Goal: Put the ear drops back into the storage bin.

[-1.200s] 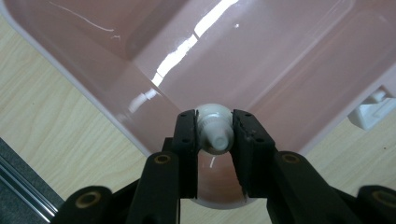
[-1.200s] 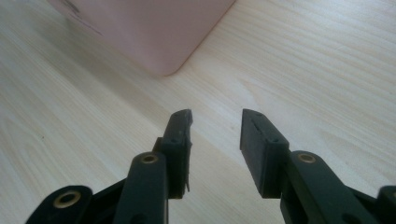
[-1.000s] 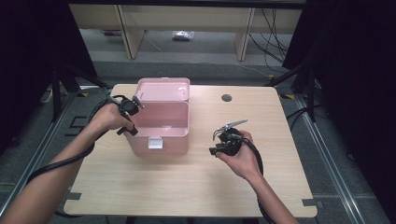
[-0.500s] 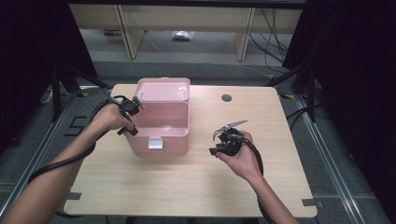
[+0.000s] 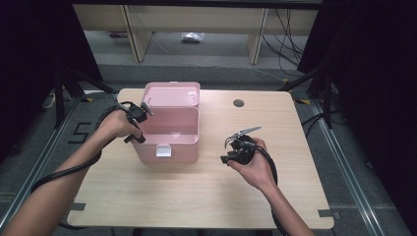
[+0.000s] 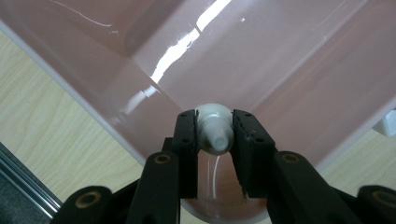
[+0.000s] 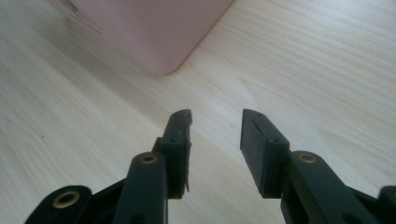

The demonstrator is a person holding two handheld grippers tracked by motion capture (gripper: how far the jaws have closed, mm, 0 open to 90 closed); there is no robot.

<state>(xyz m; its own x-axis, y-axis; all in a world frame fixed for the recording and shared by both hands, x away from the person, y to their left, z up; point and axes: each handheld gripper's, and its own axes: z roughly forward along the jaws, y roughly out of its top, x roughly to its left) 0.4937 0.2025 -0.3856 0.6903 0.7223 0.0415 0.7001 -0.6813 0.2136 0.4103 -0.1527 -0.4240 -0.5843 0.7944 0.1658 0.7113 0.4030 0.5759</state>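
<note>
- A pale wood-grain table [image 5: 196,196] with rounded corners stands on a grey floor; a small dark round hole [image 5: 238,103] sits near its far edge.
- Beyond the table runs a pale, low piece of shelving [image 5: 196,19], with black cables [image 5: 287,29] trailing across the floor; the sides of the room lie in deep shadow.
- A glossy pink plastic box [image 5: 169,147] with rounded corners rests on the table's left half, its lid [image 5: 173,94] standing open at the back and a white latch [image 5: 163,151] on its front wall.
- The left gripper [image 6: 215,135] hangs over the box's left rim, its black jaws pressed on a small white plastic tube [image 6: 214,126] with a rounded body and a short nozzle, held above the shiny pink interior.
- The right gripper [image 7: 215,126] rests well apart to the right of the box, low over the bare wood, its jaws standing wide with nothing between them.
- In the right gripper view, a rounded pink corner of the box shows just ahead.
</note>
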